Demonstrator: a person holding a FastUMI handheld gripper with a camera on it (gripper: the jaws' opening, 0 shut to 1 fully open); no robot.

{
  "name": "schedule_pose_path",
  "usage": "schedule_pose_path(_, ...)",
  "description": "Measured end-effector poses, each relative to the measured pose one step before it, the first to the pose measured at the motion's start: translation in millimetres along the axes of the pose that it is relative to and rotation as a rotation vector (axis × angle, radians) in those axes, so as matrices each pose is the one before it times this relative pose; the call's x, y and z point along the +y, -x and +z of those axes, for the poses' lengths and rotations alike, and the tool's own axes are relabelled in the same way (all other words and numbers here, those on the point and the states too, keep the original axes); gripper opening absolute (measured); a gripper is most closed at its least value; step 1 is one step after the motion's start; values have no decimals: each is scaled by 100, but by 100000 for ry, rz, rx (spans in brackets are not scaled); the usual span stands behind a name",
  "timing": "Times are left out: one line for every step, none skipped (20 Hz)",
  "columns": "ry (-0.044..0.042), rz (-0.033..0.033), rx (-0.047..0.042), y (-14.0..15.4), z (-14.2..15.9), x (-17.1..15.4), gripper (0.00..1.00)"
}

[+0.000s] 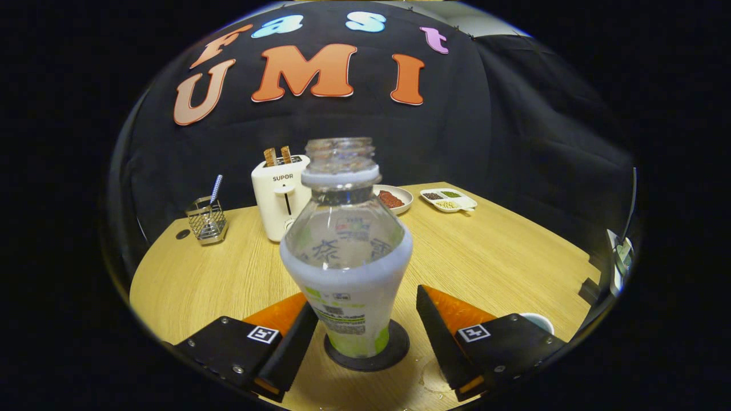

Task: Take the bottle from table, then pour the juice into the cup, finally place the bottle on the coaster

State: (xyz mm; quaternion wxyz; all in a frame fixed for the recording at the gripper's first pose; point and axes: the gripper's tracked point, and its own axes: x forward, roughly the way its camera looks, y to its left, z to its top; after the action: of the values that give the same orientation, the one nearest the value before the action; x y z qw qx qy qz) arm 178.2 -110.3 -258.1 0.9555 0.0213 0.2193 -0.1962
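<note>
Bottle (348, 257) upright on coaster (394, 351) — claw (365, 337) spread, not touching.

Clear, glossy plastic on the bottle (346, 251), uncapped, a smooth printed wrap sleeving its lower half, standing on a matt dark coaster (394, 351). The gripper (365, 331) has its fingers parted either side of the wrap, one maybe brushing it. Table (491, 257) is pale wood grain, smooth with a soft sheen. Glossy cream toaster (280, 197) behind, wire metal holder (207, 221), matt black cloth wall (514, 114).
</note>
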Motion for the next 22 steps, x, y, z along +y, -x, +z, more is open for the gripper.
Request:
schedule_pose_path(-2447,1182,-982,535,518,31,98)
schedule_pose_path(-2291,1737,-1429,678,754,189,97)
schedule_pose_path(-1327,1698,-1747,742,916,221,97)
schedule_pose_path(-288,1312,-1711,839,1065,201,97)
schedule_pose_path(448,975,-1726,915,1085,203,97)
schedule_pose_path(649,909,-1695,1083,1250,340,97)
schedule_pose_path(434,1439,-2124,1152,1427,453,97)
schedule_pose_path(122,2533,-2179,1248,1519,853,97)
schedule_pose_path(162,2574,-2818,1492,1606,949,97)
schedule_pose_path(400,2937,-2361,1392,1539,1186,97)
schedule_pose_path(496,2617,-2804,1516,1627,1124,97)
schedule_pose_path(307,3117,-2704,1528,1572,1346,97)
schedule_pose_path(186,3561,-2890,1365,1414,1612,97)
schedule_pose_path(346,3668,-2311,1353,1193,1610,97)
schedule_pose_path(496,3329,-1596,1292,821,1571,97)
schedule_pose_path(356,3158,-1135,1205,790,1609,97)
schedule_pose_path(377,3184,-1126,1114,543,1581,97)
schedule_pose_path(266,3083,-1030,957,437,1571,97)
schedule_pose_path(208,3266,-1389,1048,363,1631,97)
schedule_pose_path(-253,3731,-1354,854,193,1651,97)
schedule_pose_path(-729,4756,-1381,573,41,1839,97)
schedule_pose_path(-747,3440,-1126,395,-93,1355,97)
